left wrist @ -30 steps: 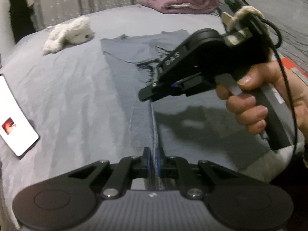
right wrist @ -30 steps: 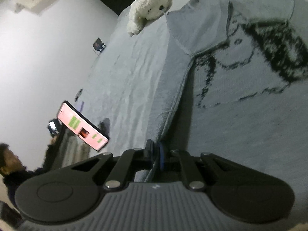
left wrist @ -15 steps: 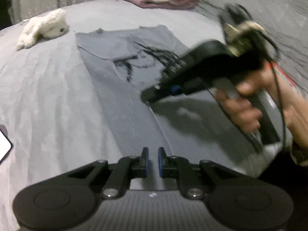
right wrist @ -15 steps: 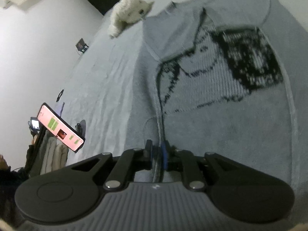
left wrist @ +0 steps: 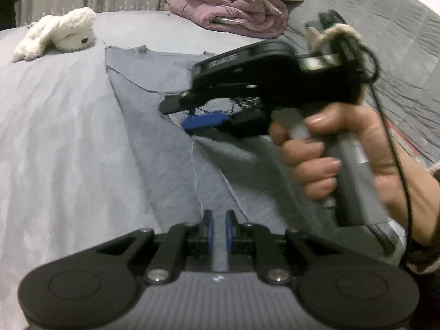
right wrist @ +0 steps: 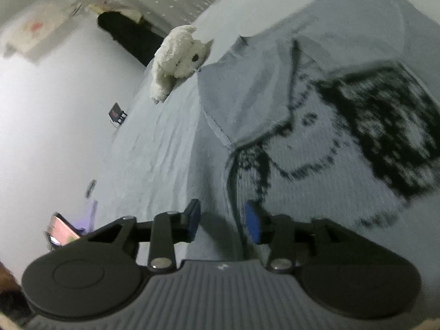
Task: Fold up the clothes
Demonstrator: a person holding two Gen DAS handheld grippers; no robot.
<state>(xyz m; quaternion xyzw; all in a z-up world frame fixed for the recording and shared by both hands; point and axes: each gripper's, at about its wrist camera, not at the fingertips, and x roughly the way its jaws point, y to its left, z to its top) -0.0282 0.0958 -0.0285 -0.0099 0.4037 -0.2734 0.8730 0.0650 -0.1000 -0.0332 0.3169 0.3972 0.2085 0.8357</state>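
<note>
A grey knit sweater (left wrist: 165,151) with a black pattern lies flat on the bed, one side folded over its front (right wrist: 275,104). My left gripper (left wrist: 218,229) hovers low over the sweater's near part. Its pads stand a narrow gap apart, with only fabric showing behind them. In the left wrist view a hand holds my right gripper (left wrist: 176,117) just above the pattern, jaws apart. In its own view the right gripper (right wrist: 222,221) is wide open. The folded edge runs beside its blue right pad (right wrist: 253,225), and nothing is pinched.
A white plush toy (left wrist: 60,33) (right wrist: 178,60) lies on the grey bedsheet (left wrist: 55,137) beyond the sweater's collar. A pile of purple bedding (left wrist: 233,8) sits at the far end. A lit phone (right wrist: 63,233) stands by the white wall (right wrist: 55,110) off the bed's edge.
Both grippers held the sweater's edge a second ago and have let it go. The left parted slightly, the right opened wide. Both have sunk, and the folded side now rests on the sweater.
</note>
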